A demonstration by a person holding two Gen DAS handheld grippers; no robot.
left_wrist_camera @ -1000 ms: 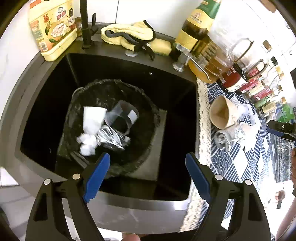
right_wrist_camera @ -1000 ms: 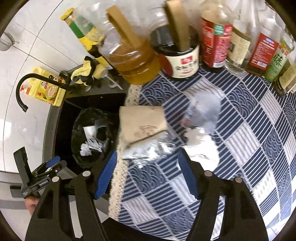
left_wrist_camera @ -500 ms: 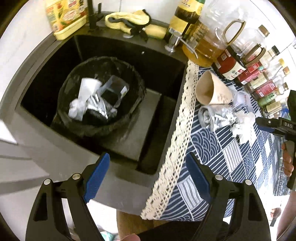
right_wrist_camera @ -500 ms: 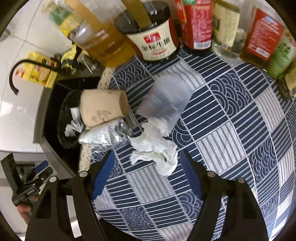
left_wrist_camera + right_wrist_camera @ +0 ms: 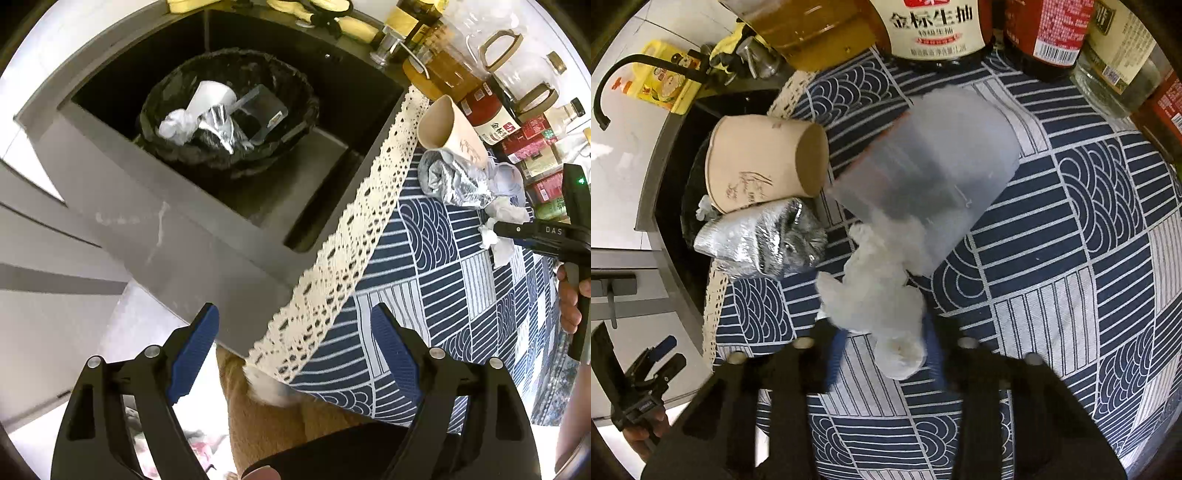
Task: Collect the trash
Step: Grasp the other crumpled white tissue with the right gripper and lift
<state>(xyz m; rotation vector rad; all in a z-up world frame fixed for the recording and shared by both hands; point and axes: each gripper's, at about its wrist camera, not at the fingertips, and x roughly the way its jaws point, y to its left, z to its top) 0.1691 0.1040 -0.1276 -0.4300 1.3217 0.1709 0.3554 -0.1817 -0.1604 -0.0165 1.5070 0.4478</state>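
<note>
A crumpled white tissue [image 5: 875,295] lies on the blue patterned tablecloth [image 5: 1071,258]. My right gripper [image 5: 884,356] has its blue pads on both sides of the tissue, closing around its near end. Next to it lie a clear plastic cup [image 5: 931,177], a brown paper cup [image 5: 761,162] and a silver foil wrapper [image 5: 761,240]. In the left wrist view my left gripper [image 5: 295,354] is open and empty, over the table's lace edge [image 5: 332,258]. The black-lined trash bin [image 5: 229,110] stands in the dark sink and holds several pieces of trash.
Sauce and oil bottles [image 5: 934,26] stand along the back of the cloth. A yellow detergent bottle [image 5: 665,81], a black faucet [image 5: 624,70] and yellow gloves [image 5: 314,7] are around the sink. The right gripper also shows in the left wrist view [image 5: 543,232].
My left gripper has pulled back from over the bin to the table's front edge. My right gripper has moved forward and down onto the tissue and its jaws have narrowed around it.
</note>
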